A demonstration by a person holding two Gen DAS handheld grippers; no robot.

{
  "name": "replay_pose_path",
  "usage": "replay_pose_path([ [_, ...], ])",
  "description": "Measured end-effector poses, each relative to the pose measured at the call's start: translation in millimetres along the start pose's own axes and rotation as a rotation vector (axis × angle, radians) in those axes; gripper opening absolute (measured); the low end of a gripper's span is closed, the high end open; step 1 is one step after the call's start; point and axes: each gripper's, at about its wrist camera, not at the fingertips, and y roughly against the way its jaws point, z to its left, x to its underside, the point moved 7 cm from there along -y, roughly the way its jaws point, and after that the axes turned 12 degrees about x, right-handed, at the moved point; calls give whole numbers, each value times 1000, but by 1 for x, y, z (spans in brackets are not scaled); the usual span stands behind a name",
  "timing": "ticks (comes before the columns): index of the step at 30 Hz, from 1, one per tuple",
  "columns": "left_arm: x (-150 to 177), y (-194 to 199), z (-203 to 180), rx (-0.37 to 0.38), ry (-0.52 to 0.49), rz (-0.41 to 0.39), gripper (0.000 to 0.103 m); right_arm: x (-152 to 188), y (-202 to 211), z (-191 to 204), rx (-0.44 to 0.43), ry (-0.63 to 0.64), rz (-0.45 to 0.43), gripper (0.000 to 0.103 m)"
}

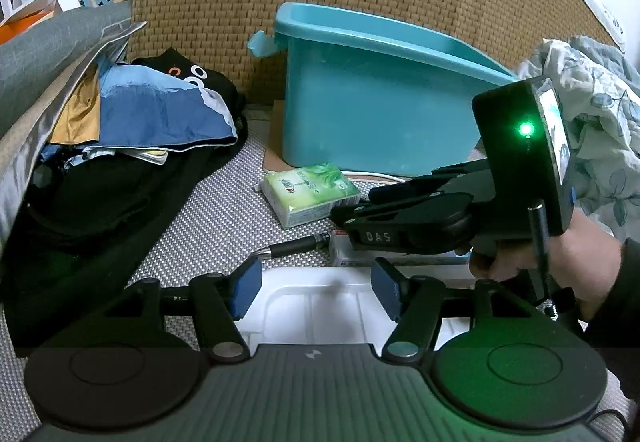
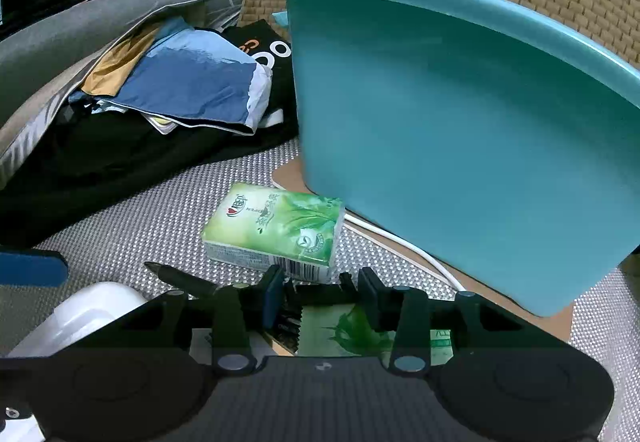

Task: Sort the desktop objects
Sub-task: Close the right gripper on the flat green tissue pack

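Right gripper (image 2: pixel 320 294), at lower centre of its own view, has its jaws narrowed on a green-printed sachet (image 2: pixel 344 330); a black pen (image 2: pixel 180 278) lies at its left. Only the left view shows the person's hand (image 1: pixel 568 266) gripping it and the left gripper (image 1: pixel 316 290), jaws wide, over a white tray (image 1: pixel 320 306). Tissue pack (image 2: pixel 276 230) lies mid-frame beside the teal bin (image 2: pixel 460 130).
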Motion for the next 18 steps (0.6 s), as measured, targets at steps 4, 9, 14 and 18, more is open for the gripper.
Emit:
replay_pose_path([
  [4,0,0,0,2,4,-1,64,-1,4,0,3,9,-5,44],
  [9,0,0,-2,4,0,0,64,-2,13,-1,15,28,-14,44],
  [14,0,-1,-2,8,-3,-1,64,-5,22,-5,33,29,-23,44],
  [18,0,-2,-4,9,-10,0,64,-7,31,-7,58,32,-21,44],
])
